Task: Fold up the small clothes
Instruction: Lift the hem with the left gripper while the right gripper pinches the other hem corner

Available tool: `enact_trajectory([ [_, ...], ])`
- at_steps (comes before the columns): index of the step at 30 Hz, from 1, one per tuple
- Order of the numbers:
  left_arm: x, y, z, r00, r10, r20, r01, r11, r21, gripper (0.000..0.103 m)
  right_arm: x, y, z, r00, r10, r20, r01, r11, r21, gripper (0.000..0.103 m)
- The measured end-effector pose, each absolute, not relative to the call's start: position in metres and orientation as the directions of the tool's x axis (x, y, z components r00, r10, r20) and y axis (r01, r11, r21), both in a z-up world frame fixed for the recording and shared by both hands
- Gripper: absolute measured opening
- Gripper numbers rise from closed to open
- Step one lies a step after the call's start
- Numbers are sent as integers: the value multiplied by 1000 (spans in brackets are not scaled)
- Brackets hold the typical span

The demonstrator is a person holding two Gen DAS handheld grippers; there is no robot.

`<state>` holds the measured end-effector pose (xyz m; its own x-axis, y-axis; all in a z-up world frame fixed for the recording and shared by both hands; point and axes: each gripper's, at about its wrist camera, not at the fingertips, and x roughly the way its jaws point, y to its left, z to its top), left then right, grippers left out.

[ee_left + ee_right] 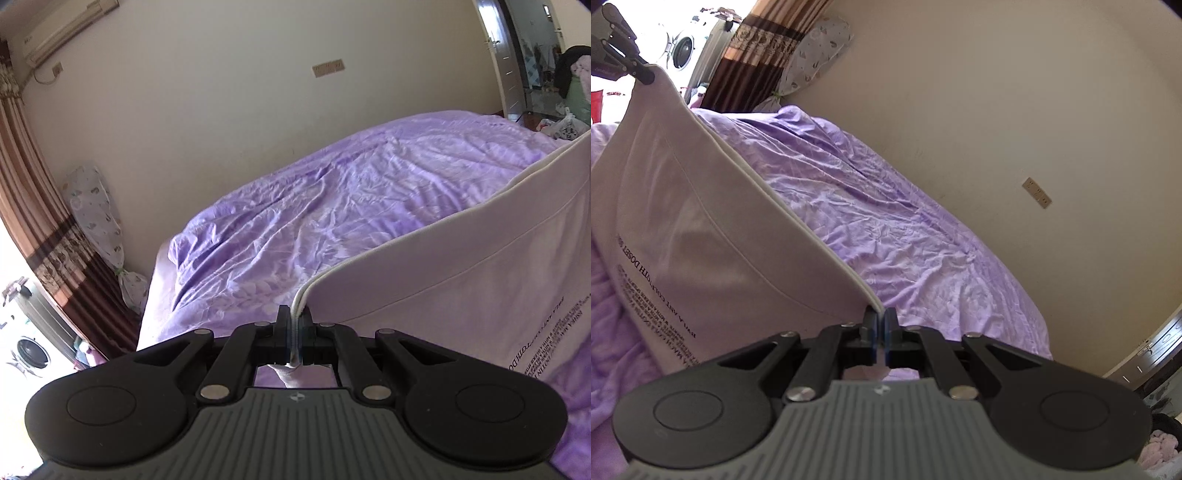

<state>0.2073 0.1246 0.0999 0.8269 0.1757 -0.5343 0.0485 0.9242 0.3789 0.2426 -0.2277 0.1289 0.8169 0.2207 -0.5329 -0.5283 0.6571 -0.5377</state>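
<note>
A white garment [461,266] with black printed text hangs stretched between both grippers above the purple bed. My left gripper [294,317] is shut on one corner of its hemmed edge. My right gripper [880,319] is shut on the other corner of the same garment [701,229]. In the right wrist view the left gripper [642,74] shows at the top left, pinching the far corner. The cloth's lower part drapes down towards the bed, text upside down.
A bed with a wrinkled purple sheet [332,206] fills the space below, against a cream wall [184,110]. Striped curtains [40,206] and a washing machine [31,354] stand at the left. A door [509,55] and piled items are at the far right.
</note>
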Motion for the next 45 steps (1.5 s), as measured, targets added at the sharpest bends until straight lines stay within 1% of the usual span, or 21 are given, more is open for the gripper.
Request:
enact_trajectory([
  [4, 256, 138, 78, 792, 168, -587, 52, 939, 340, 3, 301, -215, 110, 798, 221, -560, -543, 667, -511, 0],
  [8, 310, 150, 40, 738, 160, -656, 59, 953, 299, 3, 362, -205, 75, 768, 214, -604, -562, 678, -474, 0],
  [14, 375, 166, -34, 631, 153, -761, 71, 965, 252, 3, 443, -187, -12, 688, 176, -704, -606, 673, -424, 0],
  [19, 402, 176, -76, 583, 147, -799, 67, 972, 227, 3, 482, -176, -71, 650, 158, -743, -604, 701, -379, 0],
  [22, 405, 179, -89, 571, 143, -809, 57, 975, 213, 3, 494, -172, -96, 640, 147, -754, -596, 715, -367, 0],
  [25, 400, 181, -87, 600, 137, -788, 36, 979, 198, 3, 496, -171, -107, 650, 145, -746, -583, 724, -368, 0],
  [27, 390, 183, -75, 638, 124, -760, 19, 984, 177, 3, 492, -169, -105, 682, 136, -719, -566, 721, -400, 0],
  [30, 388, 183, -59, 676, 129, -725, 19, 981, 193, 3, 487, -168, -90, 725, 139, -675, -541, 721, -432, 0],
  [35, 410, 178, -65, 658, 162, -736, 8, 975, 221, 3, 504, -163, -90, 717, 113, -688, -525, 736, -427, 0],
  [40, 425, 178, -88, 634, 171, -754, 0, 975, 221, 4, 516, -160, -110, 696, 81, -713, -525, 735, -429, 0],
  [42, 425, 179, -92, 625, 168, -762, -3, 977, 212, 7, 519, -161, -117, 680, 89, -728, -537, 737, -411, 0],
  [44, 425, 181, -92, 612, 180, -770, -14, 976, 217, 21, 521, -163, -118, 669, 101, -737, -544, 742, -392, 0],
  [45, 423, 181, -91, 611, 190, -768, -21, 974, 225, 27, 522, -165, -117, 660, 109, -744, -545, 751, -373, 4],
])
